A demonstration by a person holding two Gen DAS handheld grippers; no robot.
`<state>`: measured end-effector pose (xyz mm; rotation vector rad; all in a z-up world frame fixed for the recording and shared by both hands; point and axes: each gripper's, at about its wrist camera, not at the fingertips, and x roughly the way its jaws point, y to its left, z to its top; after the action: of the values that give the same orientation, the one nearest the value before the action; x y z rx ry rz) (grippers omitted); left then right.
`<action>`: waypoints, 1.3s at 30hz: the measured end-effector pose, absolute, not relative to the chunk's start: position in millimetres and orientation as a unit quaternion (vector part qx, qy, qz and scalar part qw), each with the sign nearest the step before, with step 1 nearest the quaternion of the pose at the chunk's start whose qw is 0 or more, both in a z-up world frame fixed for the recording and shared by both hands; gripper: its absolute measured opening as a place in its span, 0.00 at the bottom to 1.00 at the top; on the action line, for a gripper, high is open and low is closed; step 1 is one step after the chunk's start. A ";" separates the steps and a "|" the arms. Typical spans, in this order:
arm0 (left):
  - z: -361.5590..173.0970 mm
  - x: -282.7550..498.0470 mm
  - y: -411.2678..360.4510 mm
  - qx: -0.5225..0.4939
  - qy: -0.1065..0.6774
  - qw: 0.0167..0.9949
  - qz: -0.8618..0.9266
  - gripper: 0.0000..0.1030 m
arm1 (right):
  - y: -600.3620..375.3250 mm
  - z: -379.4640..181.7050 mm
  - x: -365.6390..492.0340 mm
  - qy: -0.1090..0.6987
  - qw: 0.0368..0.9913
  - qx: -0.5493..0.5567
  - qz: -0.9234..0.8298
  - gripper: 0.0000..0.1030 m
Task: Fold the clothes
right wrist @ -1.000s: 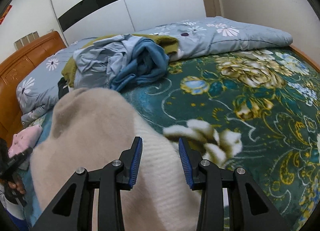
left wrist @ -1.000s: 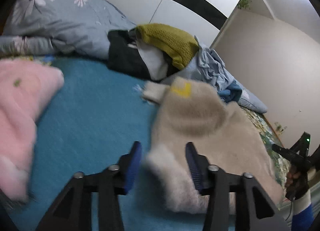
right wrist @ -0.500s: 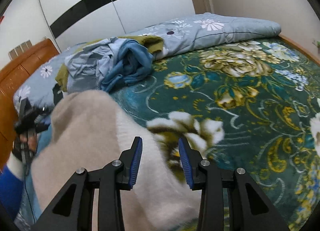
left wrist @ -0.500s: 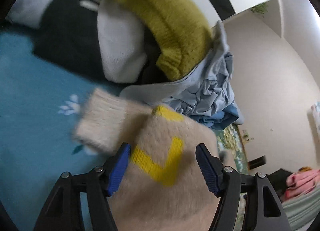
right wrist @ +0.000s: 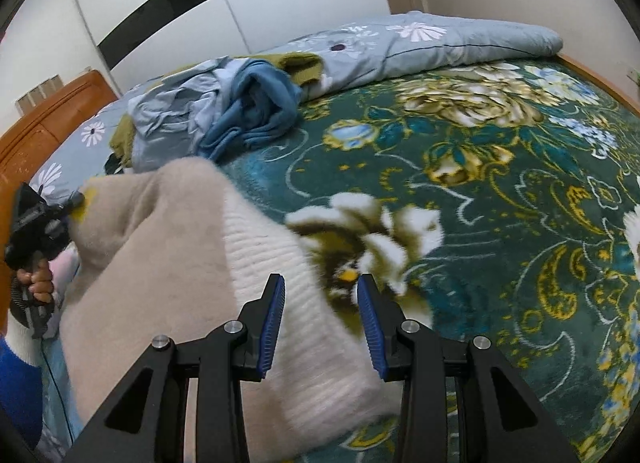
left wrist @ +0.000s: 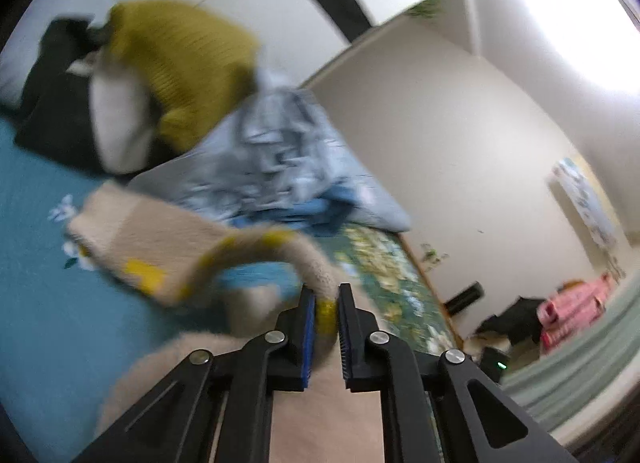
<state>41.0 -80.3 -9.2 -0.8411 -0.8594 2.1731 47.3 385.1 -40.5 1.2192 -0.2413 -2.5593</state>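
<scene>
L claw (left wrist: 324,313): pinched shut on yellow-trimmed edge of fuzzy beige knit sweater (left wrist: 160,247), lifted.
R claw (right wrist: 321,303): open, empty, over sweater hem on bed (right wrist: 500,167).

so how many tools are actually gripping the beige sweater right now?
1. The left tool is shut on the beige sweater at its yellow-trimmed edge; the right tool hangs open above the ribbed hem.

No readable text, labels, brands or numbers in either view. Only candidate: yellow marks on the beige sweater (left wrist: 168,259), near the teal side of the bed; too blurred to tell whether they are letters or pattern. A pale wall hanging (left wrist: 584,199) on the far wall shows a light print; nothing on it can be read.
</scene>
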 end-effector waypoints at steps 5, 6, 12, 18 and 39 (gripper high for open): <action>24.6 96.9 -56.8 -0.284 -0.281 0.379 0.835 0.11 | 385.1 -36.5 64.6 -0.092 0.156 0.413 -0.893 0.38; 24.2 110.8 -52.1 -0.282 -0.273 0.390 0.833 0.11 | 386.6 -36.3 67.7 -0.096 0.156 0.412 -0.892 0.38; -9.3 168.2 -26.3 -0.327 -0.248 0.408 0.816 0.11 | 395.9 -30.9 88.6 -0.106 0.161 0.400 -0.896 0.38; -59.1 203.2 0.6 -0.380 -0.265 0.408 0.787 0.09 | 401.2 -34.9 101.5 -0.113 0.162 0.403 -0.894 0.38; -7.4 193.4 -75.2 -0.323 -0.233 0.050 0.916 0.55 | 302.1 13.2 42.1 -0.114 0.254 0.399 -0.874 0.43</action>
<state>193.4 -75.2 -7.4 -0.9836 -0.7093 2.7885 42.1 302.1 13.2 1.0831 -0.3106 -2.3753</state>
